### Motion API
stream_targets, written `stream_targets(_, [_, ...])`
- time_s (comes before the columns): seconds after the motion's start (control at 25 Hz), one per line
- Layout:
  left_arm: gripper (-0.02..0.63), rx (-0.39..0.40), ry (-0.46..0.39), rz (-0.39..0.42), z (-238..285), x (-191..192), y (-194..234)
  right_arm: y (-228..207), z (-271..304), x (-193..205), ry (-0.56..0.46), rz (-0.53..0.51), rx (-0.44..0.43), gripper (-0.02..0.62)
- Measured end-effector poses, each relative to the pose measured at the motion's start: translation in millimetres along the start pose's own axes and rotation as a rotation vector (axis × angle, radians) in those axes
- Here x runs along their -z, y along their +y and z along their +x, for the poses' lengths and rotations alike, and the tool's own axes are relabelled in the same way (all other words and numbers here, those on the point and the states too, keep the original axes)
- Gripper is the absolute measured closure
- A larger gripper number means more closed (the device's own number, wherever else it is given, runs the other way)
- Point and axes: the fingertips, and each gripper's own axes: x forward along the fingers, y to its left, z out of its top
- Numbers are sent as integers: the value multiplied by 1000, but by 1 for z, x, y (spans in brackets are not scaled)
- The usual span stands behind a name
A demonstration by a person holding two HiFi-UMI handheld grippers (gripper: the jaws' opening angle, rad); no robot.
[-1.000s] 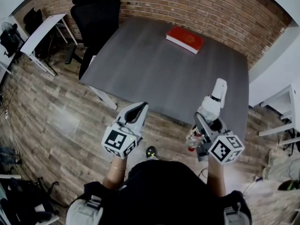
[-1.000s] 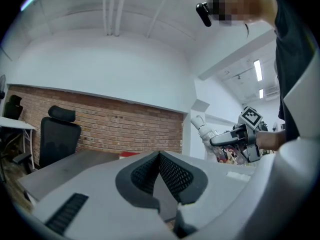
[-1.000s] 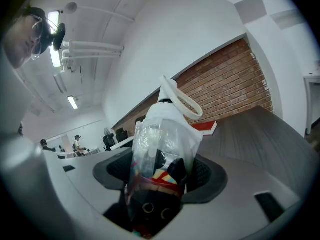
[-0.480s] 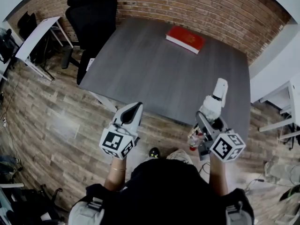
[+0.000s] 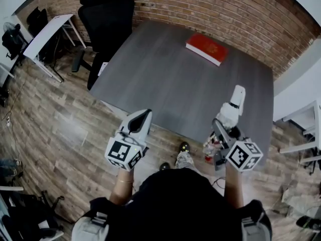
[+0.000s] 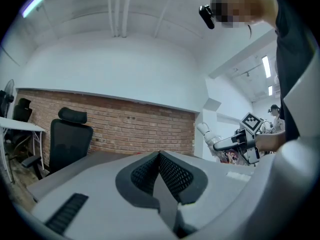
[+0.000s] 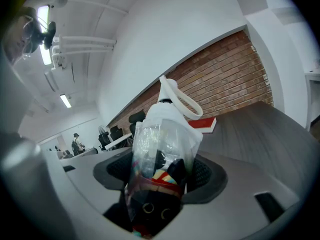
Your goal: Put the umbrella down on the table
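The folded umbrella (image 5: 226, 118), white-handled and wrapped in a clear sleeve, sticks forward from my right gripper (image 5: 219, 133), which is shut on it. In the right gripper view the umbrella (image 7: 162, 149) fills the space between the jaws, its white strap loop at the top. Its handle end hangs over the near right part of the dark grey table (image 5: 170, 79). My left gripper (image 5: 138, 124) is shut and holds nothing; it is held over the wooden floor just short of the table's near edge. The left gripper view shows its pads (image 6: 165, 174) pressed together.
A red book (image 5: 207, 48) lies at the table's far right. A black office chair (image 5: 108, 14) stands at the far left corner, a white desk (image 5: 47, 29) further left. A brick wall runs behind. My feet (image 5: 183, 157) are on the floor near the table's edge.
The view has shifted a little, so the table and book sit further right and lower in the picture. Both grippers hold about the same pose; the umbrella stays gripped.
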Motion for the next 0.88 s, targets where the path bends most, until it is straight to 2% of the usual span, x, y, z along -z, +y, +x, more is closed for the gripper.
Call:
stream_targets(0.16, [606,-33,7,6,14,-1,14,-13,25,-3,21,-2,-9,307])
stream_targets(0.52, [606,-43,25,14,71,-5,23,-61,59,-19,74,12,18,307])
stream_targets(0.88, [606,-56,71,22,108,2,26,-106,86,-6,148,51,40,307])
